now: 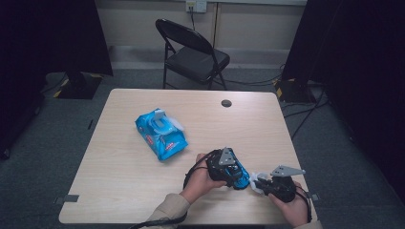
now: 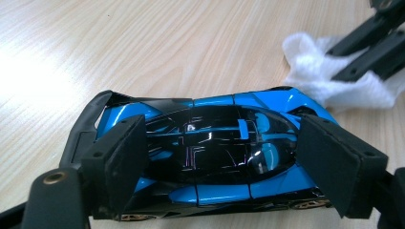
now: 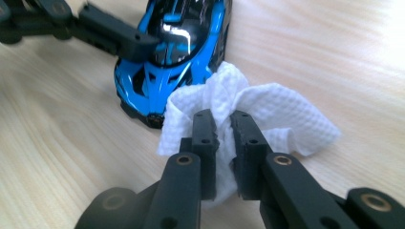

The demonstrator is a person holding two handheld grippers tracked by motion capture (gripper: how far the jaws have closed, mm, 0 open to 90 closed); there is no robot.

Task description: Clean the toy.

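On the wooden table, near its 5 o'clock corner in the high view, 2 hand-held grippers close together. Left gripper: jaws spread wide around a blue and black toy car, 1 pad against the tail end at 9 o'clock, the other against the nose end at 3 o'clock in the left gripper view, so clamping the car lengthwise, with the car standing on its wheels on the table. Right gripper: jaws pressed nearly together, pinching a crumpled white wipe between the 2 pads. In the right gripper view, wipe bunched up above the jaws, its upper fold touching the nose of the car at about 11 o'clock from the jaws. In the high view, right gripper just beside the left gripper, at its 4 o'clock, with the wipe between them. Further away, toward 10 o'clock from the car, a blue pack of wipes lying flat with its lid flap open, well apart from both grippers.
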